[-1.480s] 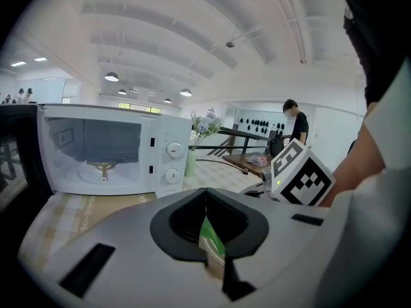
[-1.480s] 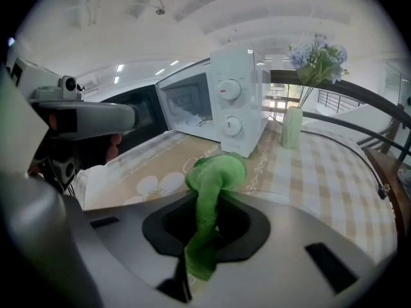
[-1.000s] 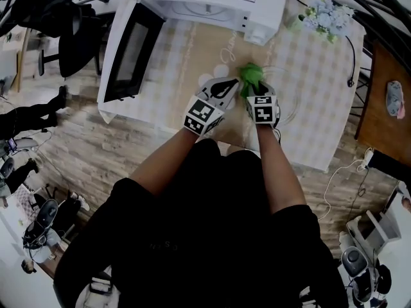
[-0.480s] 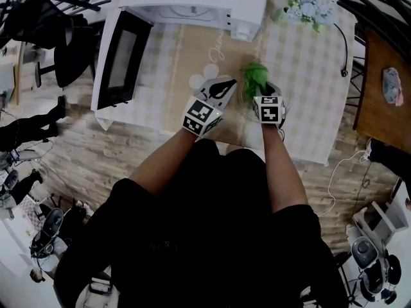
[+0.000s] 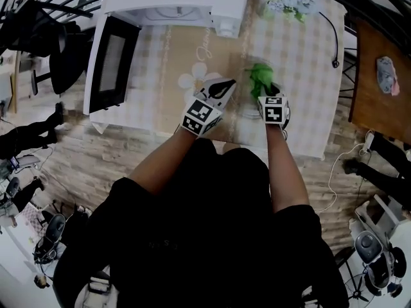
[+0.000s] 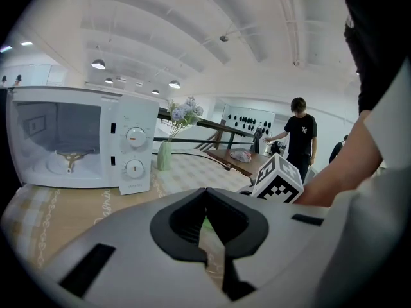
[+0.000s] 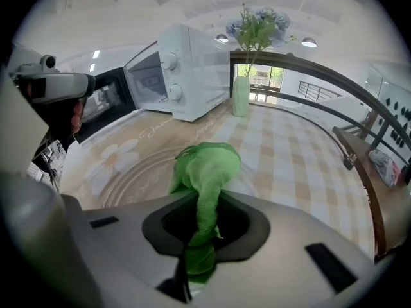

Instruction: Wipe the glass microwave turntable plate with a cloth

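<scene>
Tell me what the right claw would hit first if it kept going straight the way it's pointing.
The right claw is shut on the green cloth, whose bunched end leads it. Past that, probably the glass plate under it; the green vase stands farther along, though depth is unclear.

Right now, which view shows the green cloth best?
The right gripper view: the cloth sits large and central, pinched by the right gripper. The head view shows only a small green bunch; the left gripper view shows barely a sliver.
</scene>
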{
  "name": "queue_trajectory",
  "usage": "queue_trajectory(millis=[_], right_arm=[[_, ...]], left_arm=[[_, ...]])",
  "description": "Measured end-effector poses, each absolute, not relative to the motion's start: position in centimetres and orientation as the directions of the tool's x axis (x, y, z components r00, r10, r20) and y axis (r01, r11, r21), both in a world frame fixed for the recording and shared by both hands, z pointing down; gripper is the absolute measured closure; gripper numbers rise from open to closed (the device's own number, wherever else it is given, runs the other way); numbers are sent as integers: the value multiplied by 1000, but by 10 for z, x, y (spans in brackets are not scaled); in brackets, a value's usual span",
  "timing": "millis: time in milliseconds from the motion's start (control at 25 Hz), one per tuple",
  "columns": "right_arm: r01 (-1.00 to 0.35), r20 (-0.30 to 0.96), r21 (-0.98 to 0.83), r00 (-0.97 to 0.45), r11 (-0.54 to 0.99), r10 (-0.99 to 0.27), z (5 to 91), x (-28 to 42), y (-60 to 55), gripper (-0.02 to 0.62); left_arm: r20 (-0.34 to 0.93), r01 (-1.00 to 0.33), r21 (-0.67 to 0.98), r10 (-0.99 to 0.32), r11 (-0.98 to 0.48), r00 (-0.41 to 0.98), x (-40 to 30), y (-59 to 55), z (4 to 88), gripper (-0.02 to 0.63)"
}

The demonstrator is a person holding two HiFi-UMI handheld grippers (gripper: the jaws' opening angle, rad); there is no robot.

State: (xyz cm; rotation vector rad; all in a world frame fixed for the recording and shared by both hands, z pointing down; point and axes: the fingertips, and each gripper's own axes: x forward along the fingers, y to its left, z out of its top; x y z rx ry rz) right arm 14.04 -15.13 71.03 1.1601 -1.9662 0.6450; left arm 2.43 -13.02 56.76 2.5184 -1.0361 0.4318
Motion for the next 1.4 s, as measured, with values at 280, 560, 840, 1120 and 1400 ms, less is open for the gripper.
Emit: queue_trajectory(millis=[280, 560, 840, 1120, 1400], right_arm=[[-904, 806, 5, -249, 428, -536, 711, 189, -151, 532], [-924, 809, 31, -201, 382, -553, 710, 226, -151, 532], [-935, 808, 66, -156, 349, -569, 700, 256, -153, 532], [-925, 735, -36, -280, 378, -617, 659, 213, -156, 532], [-845, 697, -131, -451, 519, -557, 648, 127, -140, 532]], left_arm=[[416, -709, 228, -592, -667, 691, 43, -128, 568, 584], [426, -708, 223, -586, -671, 689, 51, -124, 569, 584], [421, -739, 213, -623, -639, 659, 37, -122, 563, 585], [417, -788, 190, -679, -585, 604, 16, -118, 555, 584], [427, -851, 169, -741, -497, 517, -11, -109, 551, 584]])
